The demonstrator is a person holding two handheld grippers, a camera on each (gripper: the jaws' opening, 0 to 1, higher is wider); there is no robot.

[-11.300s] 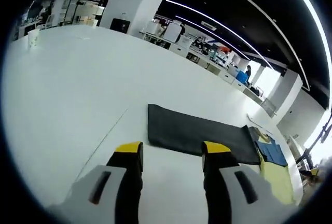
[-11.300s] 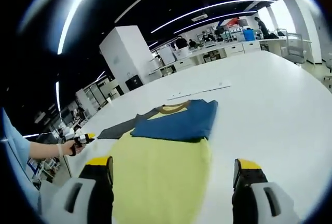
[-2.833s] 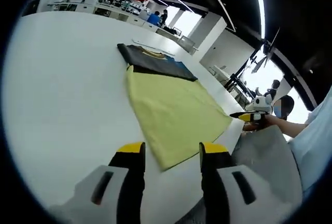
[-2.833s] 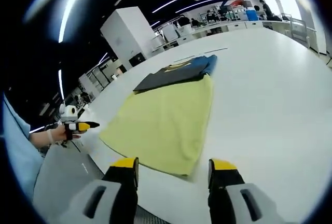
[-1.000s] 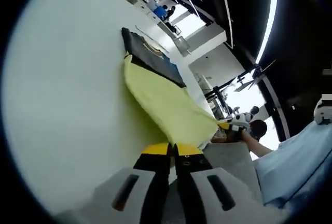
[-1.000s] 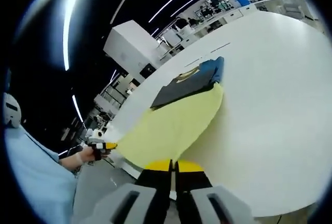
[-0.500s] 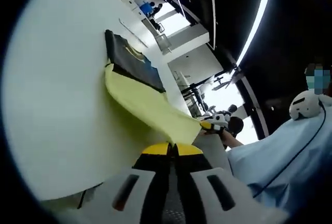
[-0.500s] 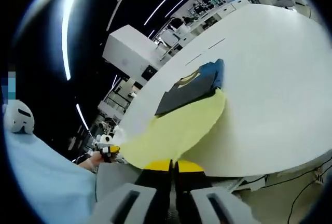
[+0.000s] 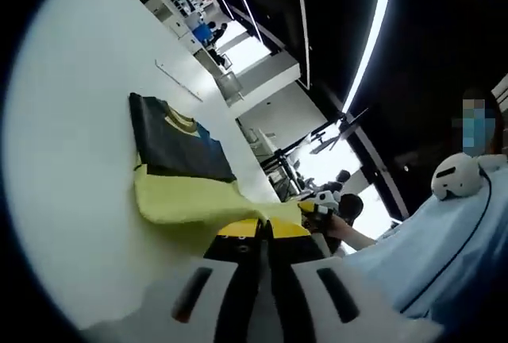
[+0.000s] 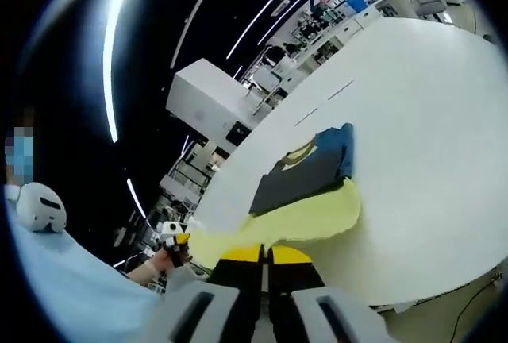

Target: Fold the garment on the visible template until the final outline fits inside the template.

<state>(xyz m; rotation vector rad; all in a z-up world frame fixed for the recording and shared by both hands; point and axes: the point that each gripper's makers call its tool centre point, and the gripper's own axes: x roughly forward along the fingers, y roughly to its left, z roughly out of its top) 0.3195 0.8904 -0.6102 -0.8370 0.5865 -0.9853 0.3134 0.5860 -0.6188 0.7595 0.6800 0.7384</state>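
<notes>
Left gripper [image 9: 263,230]: I am clamping the near hem of the yellow-and-blue fabric garment [image 9: 178,200].
Right gripper [image 10: 264,253]: pinching that hem too.
Garment: lying on the white round table [image 10: 413,152], hem lifted.

Table top [image 9: 71,105]: smooth, matt white, with a soft sheen toward its far edge; the same even finish in the right gripper view [image 10: 429,121].
Garment, yellow part [image 9: 186,202]: soft matt cloth, lifted off the table in gentle folds.
Garment, dark part [image 9: 171,148]: matt cloth lying flat, with a mustard collar band; a blue cloth section [image 10: 340,150] beside it.
Left gripper [image 9: 263,228]: jaw tips in glossy yellow plastic over matt black, body pale grey plastic.
Right gripper [image 10: 265,253]: the same yellow, black and grey plastic.
Sleeve [image 9: 444,232]: thin pale blue cloth, lightly creased.
</notes>
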